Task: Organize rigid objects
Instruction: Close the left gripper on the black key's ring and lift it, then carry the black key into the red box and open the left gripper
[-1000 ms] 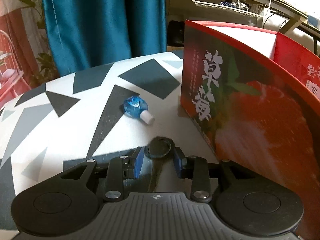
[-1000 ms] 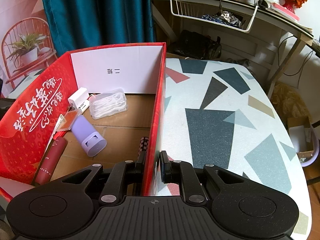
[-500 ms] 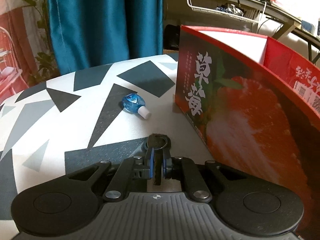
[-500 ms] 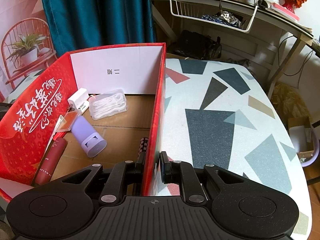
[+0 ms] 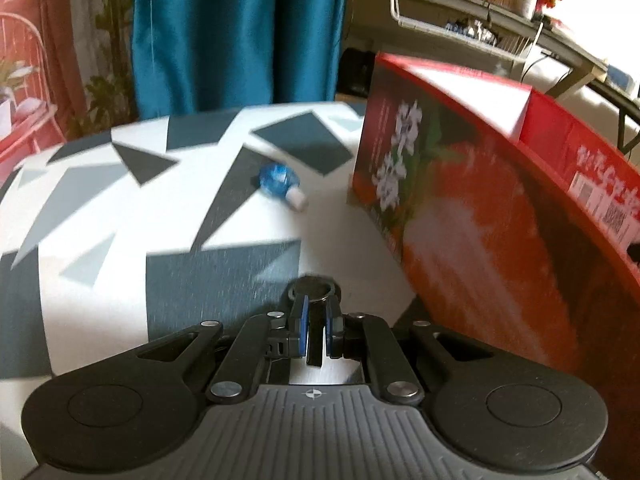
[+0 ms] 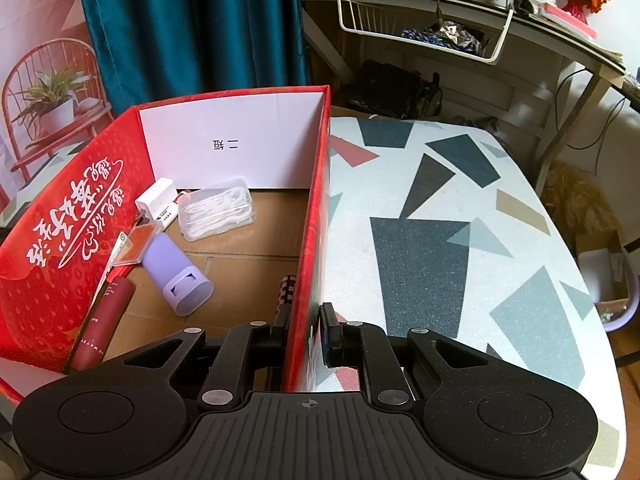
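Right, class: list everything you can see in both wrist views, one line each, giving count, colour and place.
Cardboard box: one, red, on table.
Patterned table: one, white with grey shapes.
Small round bottle: one, blue with white cap, lying on table outside box.
Cylindrical cup: one, lilac, lying in box.
Clear plastic case: one, white contents, in box.
Slim tube: one, dark red, in box.
Small black object: one, in left grip.
Left hand-held gripper: shut on small black object.
Right hand-held gripper: shut on box wall.

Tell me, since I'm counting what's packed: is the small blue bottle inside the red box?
No, the small blue bottle lies on the patterned tabletop, outside the red box.
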{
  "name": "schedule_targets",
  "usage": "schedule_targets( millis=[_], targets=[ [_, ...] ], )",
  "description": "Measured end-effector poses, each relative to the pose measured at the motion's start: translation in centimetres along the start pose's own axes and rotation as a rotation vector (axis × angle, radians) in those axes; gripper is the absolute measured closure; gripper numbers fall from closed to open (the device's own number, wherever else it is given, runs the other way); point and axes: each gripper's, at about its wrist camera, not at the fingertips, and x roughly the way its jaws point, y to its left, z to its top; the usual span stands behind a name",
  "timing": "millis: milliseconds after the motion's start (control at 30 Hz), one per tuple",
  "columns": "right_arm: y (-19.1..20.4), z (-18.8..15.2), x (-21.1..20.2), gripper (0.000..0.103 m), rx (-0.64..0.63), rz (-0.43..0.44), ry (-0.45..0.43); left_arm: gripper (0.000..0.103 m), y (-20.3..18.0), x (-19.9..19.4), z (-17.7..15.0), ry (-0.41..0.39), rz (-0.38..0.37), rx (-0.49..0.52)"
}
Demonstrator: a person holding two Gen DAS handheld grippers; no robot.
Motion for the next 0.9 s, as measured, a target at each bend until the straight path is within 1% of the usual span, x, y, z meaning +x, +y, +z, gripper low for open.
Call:
schedule_targets(
  millis=[67,100,167,200,233,267,333,400,500,533,567,600,667,700,833,900],
  targets=[
    [0.0,0.0,0.0,0.09,0.0,0.001,0.0,0.093,0.1,0.1,-0.2,0.008,0.008,-0.004],
    [0.0,0.0,0.0,0.09,0.0,0.001,-0.001,0.089,0.2,0.1,-0.2,0.009,0.008,-0.005],
    [0.0,0.0,0.0,0.09,0.0,0.001,-0.001,0.069,0.2,0.3,-0.1,0.004,0.018,0.001],
    [0.0,0.0,0.0,0.09,0.0,0.001,-0.001,0.052,0.2,0.3,0.0,-0.004,0.025,0.008],
    [0.0,0.0,0.0,0.09,0.0,0.001,-0.001,0.045,0.1,0.3,0.0,-0.014,0.031,0.016],
    [0.0,0.0,0.0,0.09,0.001,0.001,-0.001,0.045,-0.1,0.4,0.1,-0.018,0.032,0.027],
    [0.0,0.0,0.0,0.09,0.0,0.001,0.0,0.045,-0.7,0.9,0.3,-0.01,0.029,0.054],
    [0.0,0.0,0.0,0.09,-0.001,0.0,-0.001,0.046,-1.2,1.6,0.3,0.003,0.049,0.084],
    [0.0,0.0,0.0,0.09,-0.001,0.001,-0.001,0.047,-1.2,2.1,0.4,-0.016,0.063,0.077],
    [0.0,0.0,0.0,0.09,-0.001,0.001,-0.001,0.054,-1.3,2.2,0.5,-0.019,0.068,0.084],
    [0.0,0.0,0.0,0.089,-0.002,0.002,-0.001,0.062,-1.5,2.1,0.5,-0.023,0.051,0.097],
    [0.0,0.1,0.0,0.089,-0.003,0.002,-0.001,0.074,-1.8,2.0,0.5,-0.022,0.038,0.12],
    [0.0,0.1,0.0,0.089,-0.001,0.002,-0.002,0.076,-2.5,2.0,0.7,-0.017,0.052,0.165],
    [0.0,0.1,0.0,0.089,0.0,0.002,-0.003,0.077,-2.5,1.9,0.7,-0.018,0.053,0.166],
    [0.1,0.1,0.1,0.09,0.0,0.002,-0.003,0.09,-1.9,1.3,0.9,-0.033,0.033,0.121],
    [0.1,0.1,0.0,0.09,0.0,0.001,-0.003,0.095,-1.7,0.8,0.9,-0.041,0.03,0.113]
  ],
)
